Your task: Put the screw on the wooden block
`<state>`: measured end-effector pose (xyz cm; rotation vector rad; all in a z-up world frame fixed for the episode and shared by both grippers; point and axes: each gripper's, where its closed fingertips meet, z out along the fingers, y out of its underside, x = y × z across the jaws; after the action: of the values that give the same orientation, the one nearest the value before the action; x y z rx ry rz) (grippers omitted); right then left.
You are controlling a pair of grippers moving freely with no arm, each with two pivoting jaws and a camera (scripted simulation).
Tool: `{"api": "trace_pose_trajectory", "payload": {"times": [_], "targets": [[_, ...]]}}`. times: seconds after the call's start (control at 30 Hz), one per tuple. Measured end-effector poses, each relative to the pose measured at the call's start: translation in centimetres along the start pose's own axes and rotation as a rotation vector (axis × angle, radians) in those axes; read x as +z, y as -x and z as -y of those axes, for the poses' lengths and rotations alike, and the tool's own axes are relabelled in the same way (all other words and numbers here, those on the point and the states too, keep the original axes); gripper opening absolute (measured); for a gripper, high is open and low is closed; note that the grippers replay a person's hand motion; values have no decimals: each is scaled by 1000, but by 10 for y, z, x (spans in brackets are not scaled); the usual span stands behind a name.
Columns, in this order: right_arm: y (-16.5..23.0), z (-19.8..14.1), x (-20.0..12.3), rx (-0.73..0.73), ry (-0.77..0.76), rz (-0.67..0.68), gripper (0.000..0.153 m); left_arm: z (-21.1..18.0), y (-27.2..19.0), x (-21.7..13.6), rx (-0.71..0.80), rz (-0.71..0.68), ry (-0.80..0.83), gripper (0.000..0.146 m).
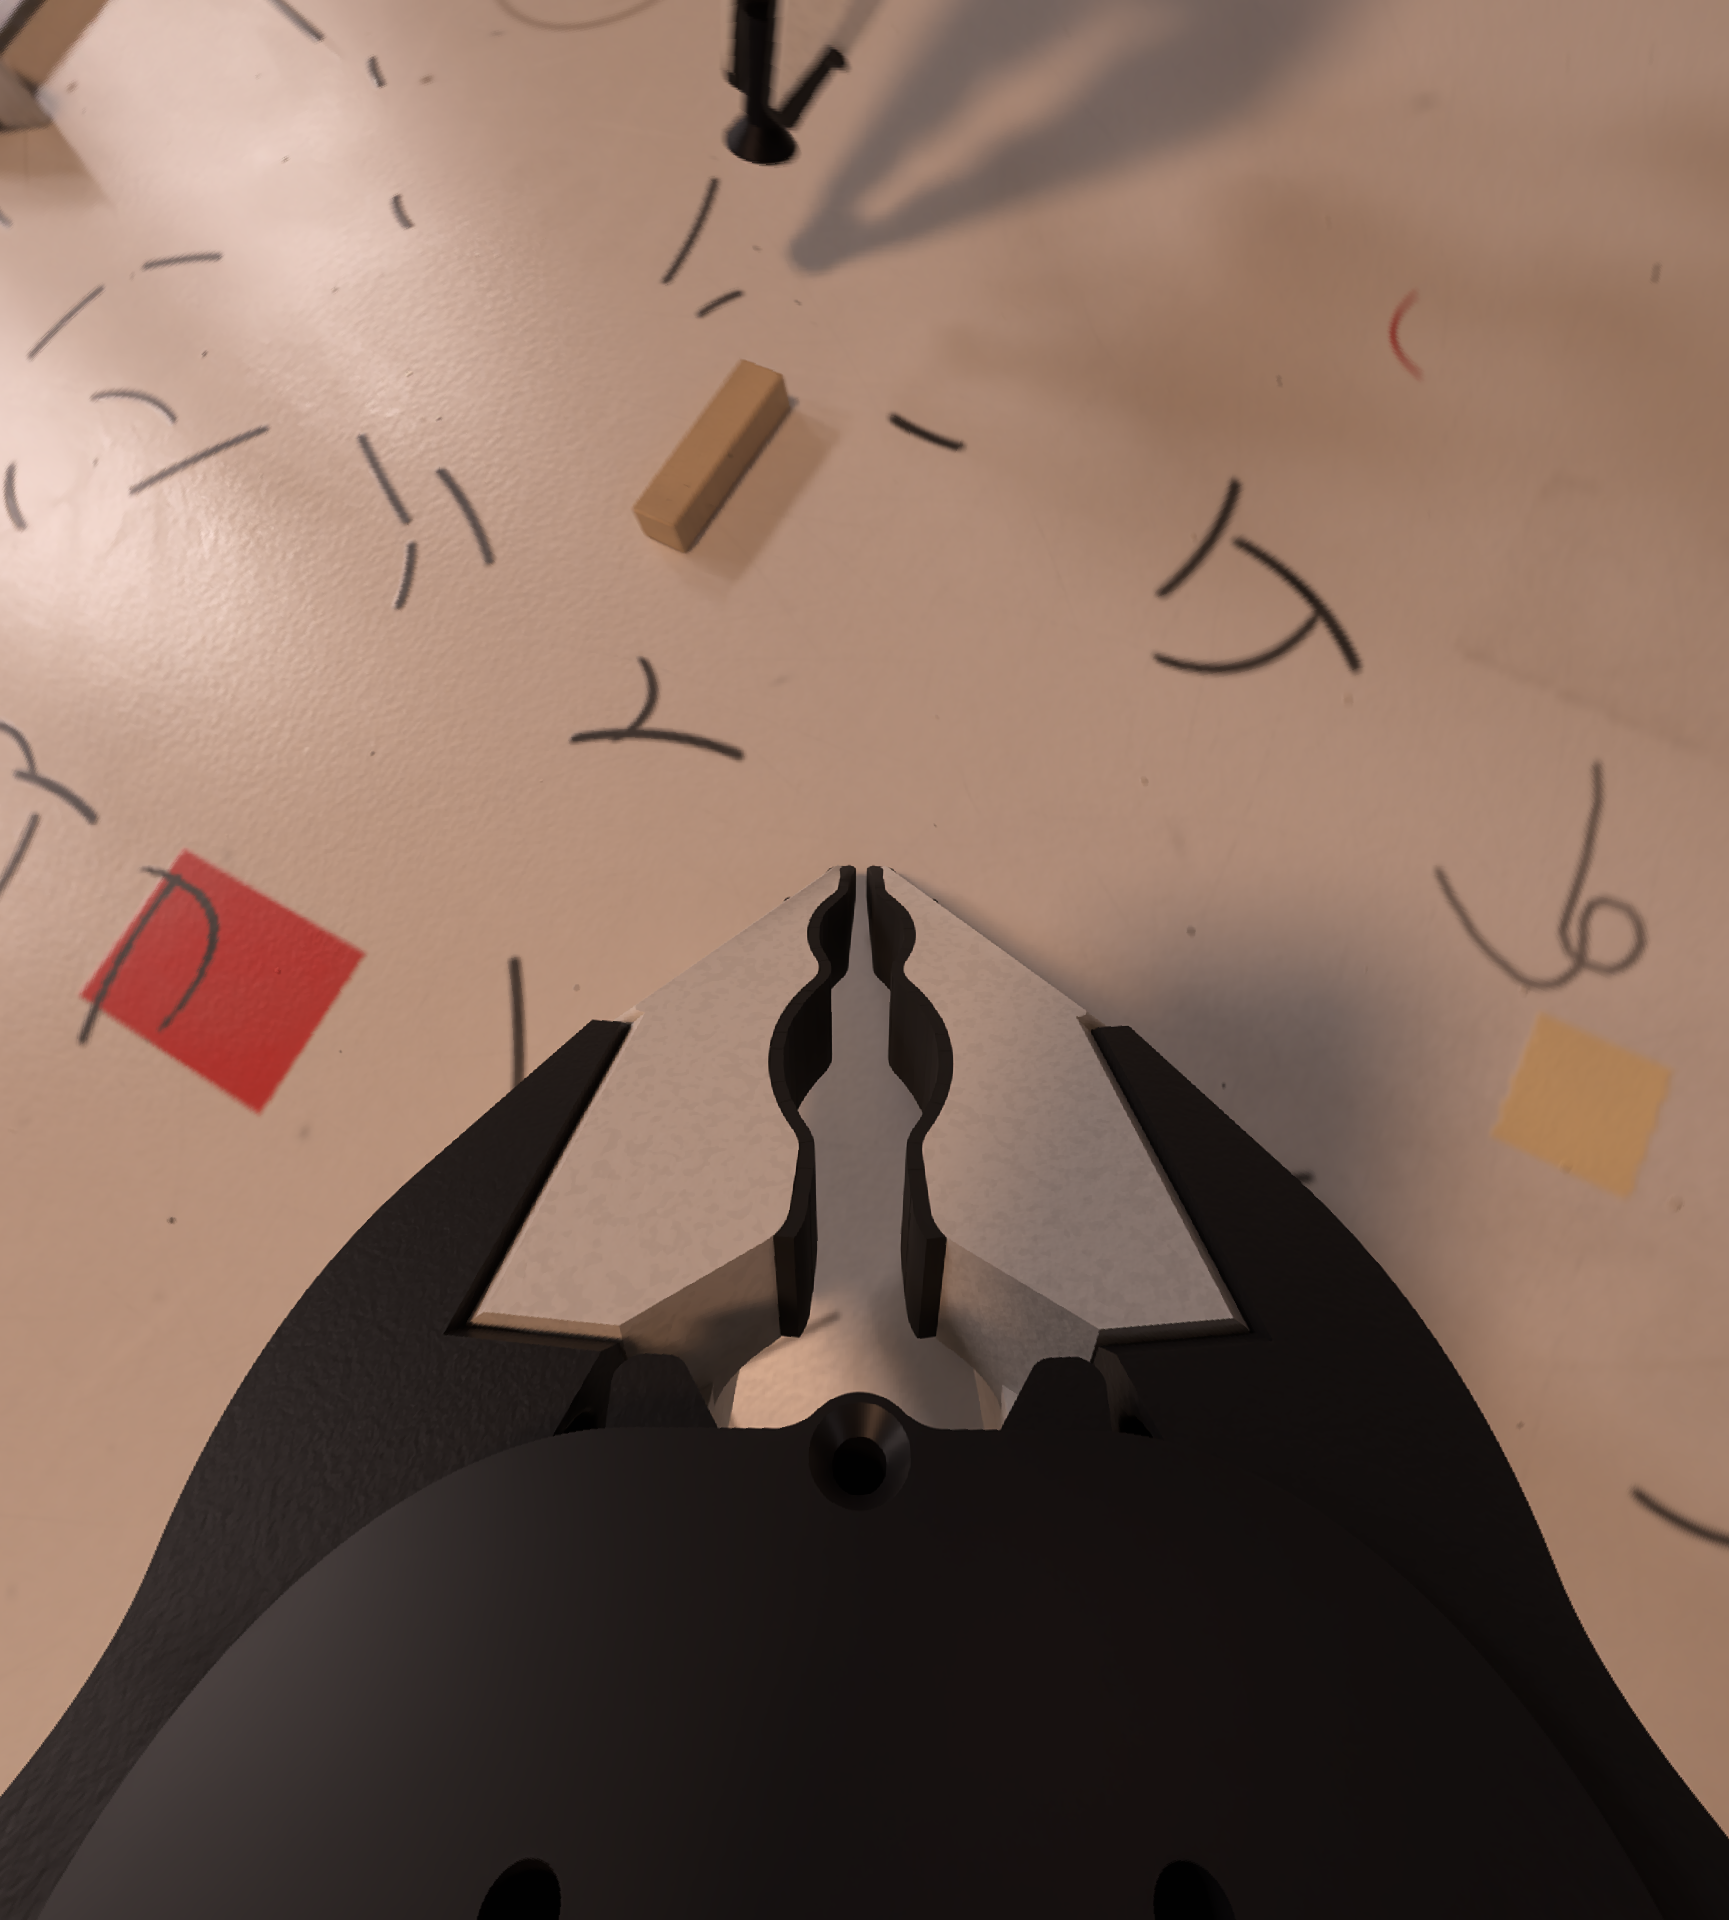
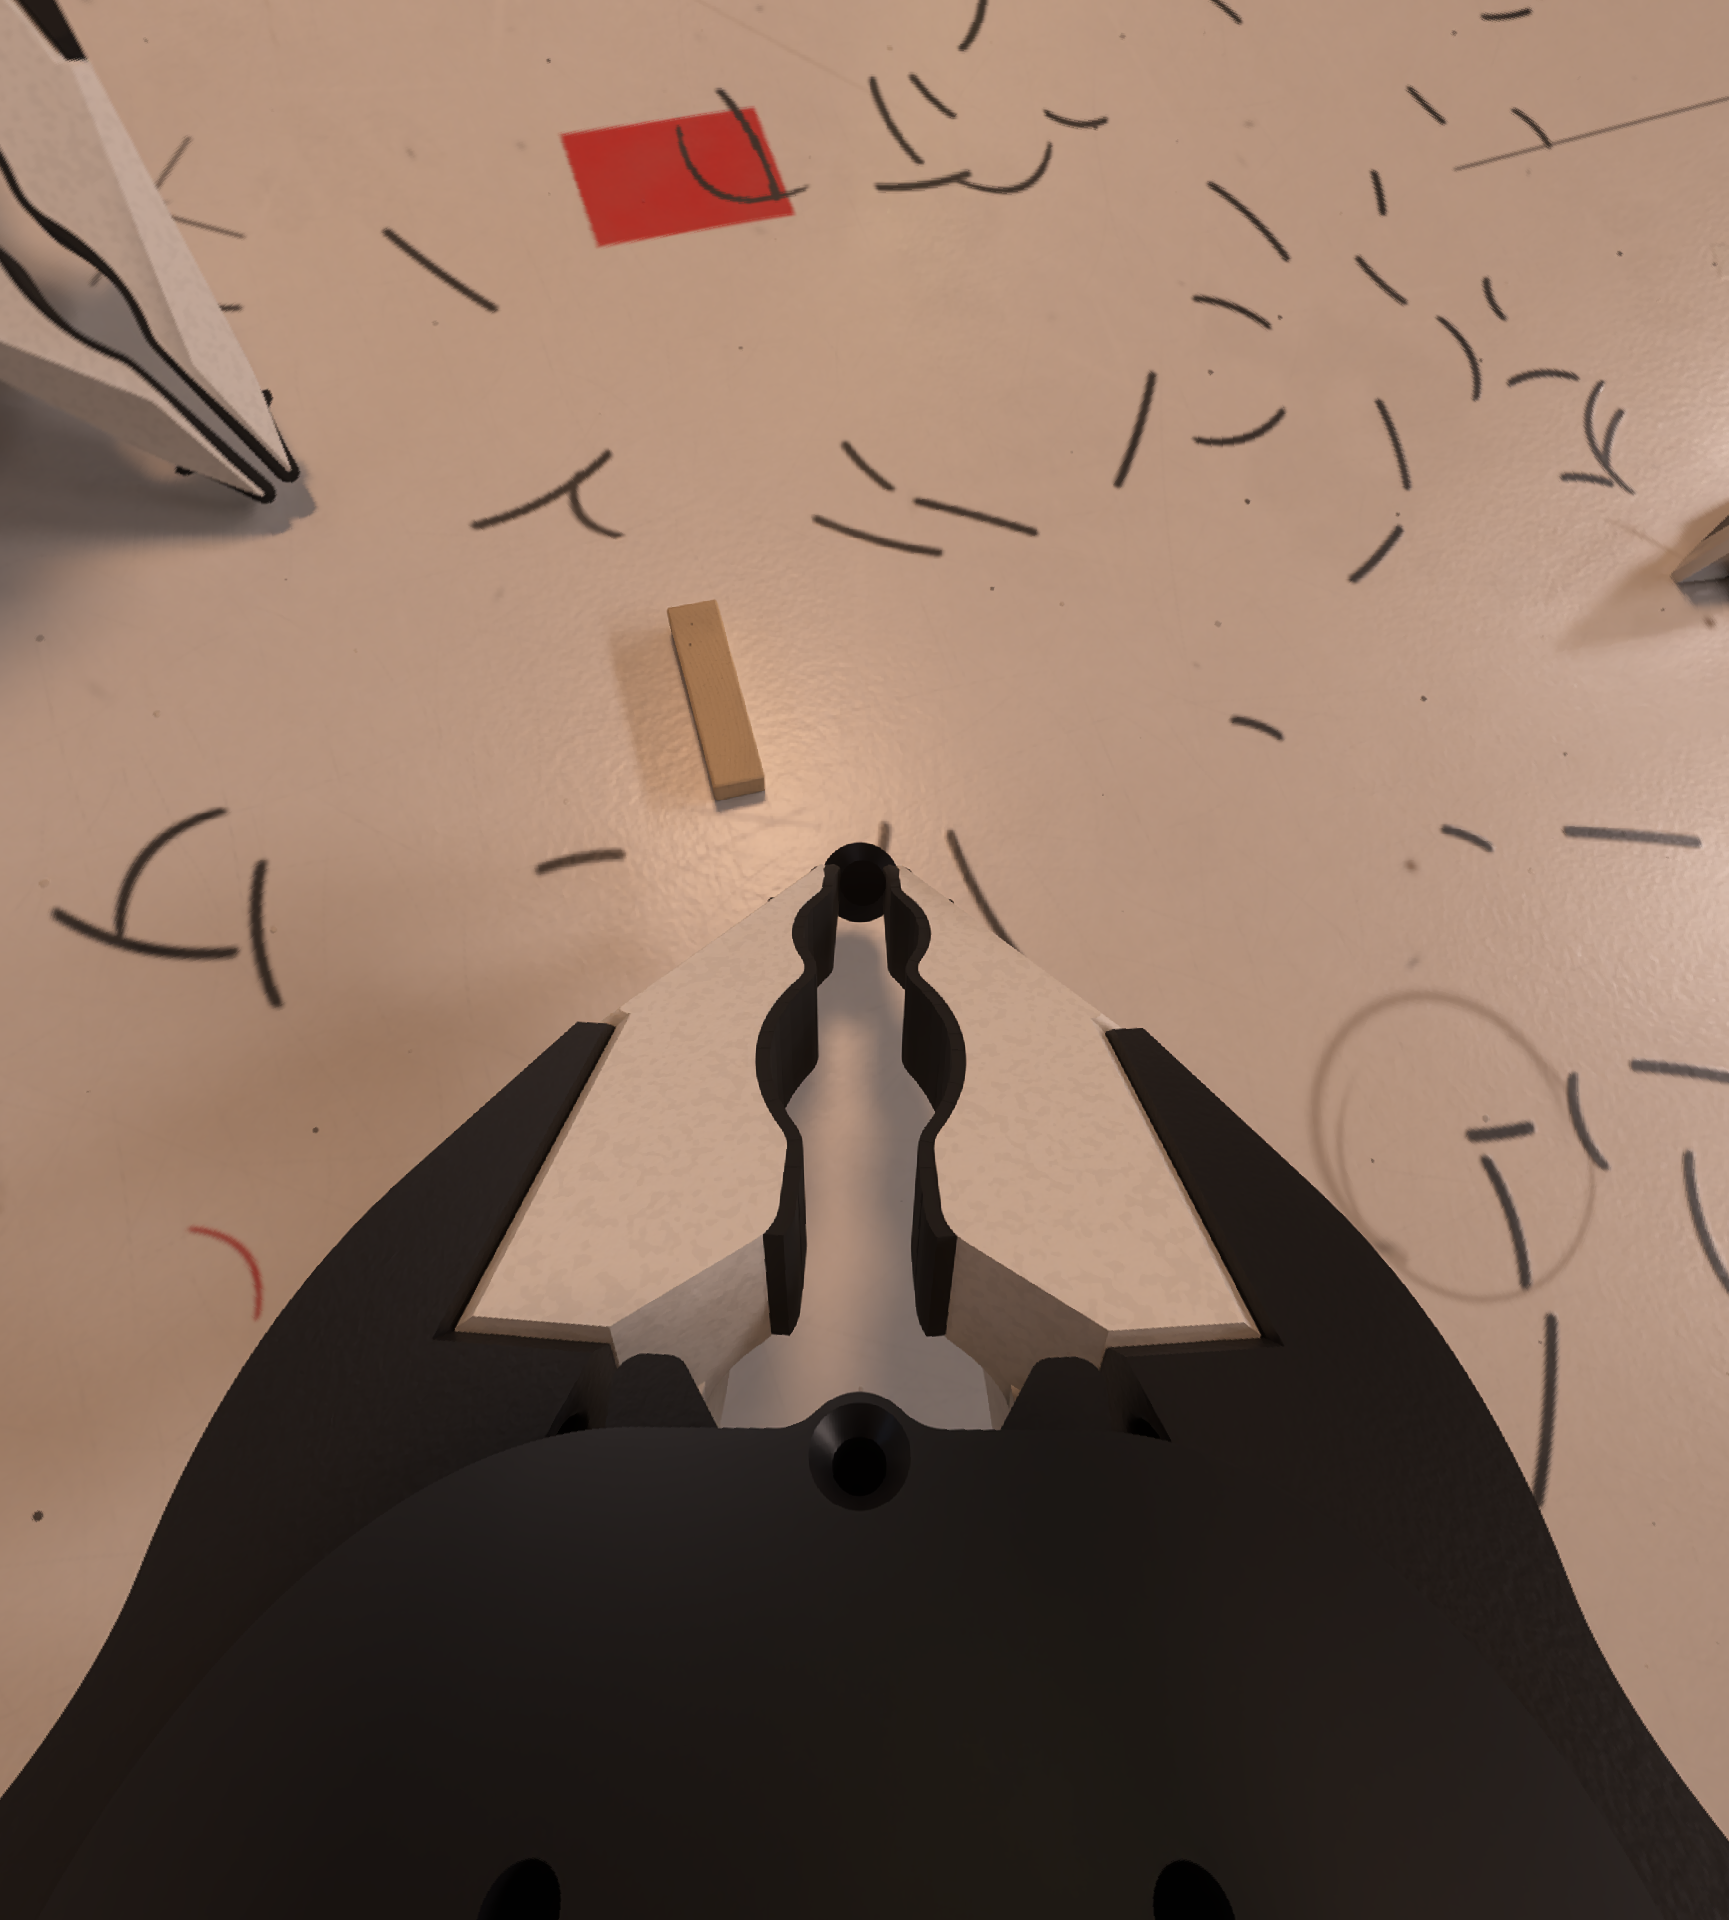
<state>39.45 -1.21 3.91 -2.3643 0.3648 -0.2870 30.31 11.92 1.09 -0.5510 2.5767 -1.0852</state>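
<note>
Carrying screw (image 2: 856, 883) to wooden block (image 2: 715, 700), per right wrist view: right hand-held gripper (image 2: 858, 881) pinching dark screw at fingertips, head toward camera. Block flat on surface (image 2: 1099, 675), just beyond tips, slightly left. Best done by centring over block's long face, lowering gently, then releasing so screw doesn't roll off narrow top. Pose tilted down, pointing forward.

Left wrist view: left hand-held gripper (image 1: 858, 873) pressed together, empty, angled down over surface, block (image 1: 711, 454) well ahead. Screw far at top, hanging above surface. Red square (image 1: 222, 979) near left, yellow square (image 1: 1582, 1103) near right.
</note>
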Motion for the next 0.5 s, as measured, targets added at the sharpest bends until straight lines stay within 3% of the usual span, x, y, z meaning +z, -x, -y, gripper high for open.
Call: {"api": "trace_pose_trajectory", "payload": {"times": [0.17, 0.37, 0.5], "targets": [[-2, 0, -3, 2, -18, -2, 8, 5, 12, 1, -201, -44, -35, 0], [-4, 0, -6, 9, -35, -8, 8, 9, 12, 0, -160, -54, -40, 0], [-3, -1, -6, 8, -39, -2, 8, 7, 10, 1, -52, -10, -8, 8]]}}
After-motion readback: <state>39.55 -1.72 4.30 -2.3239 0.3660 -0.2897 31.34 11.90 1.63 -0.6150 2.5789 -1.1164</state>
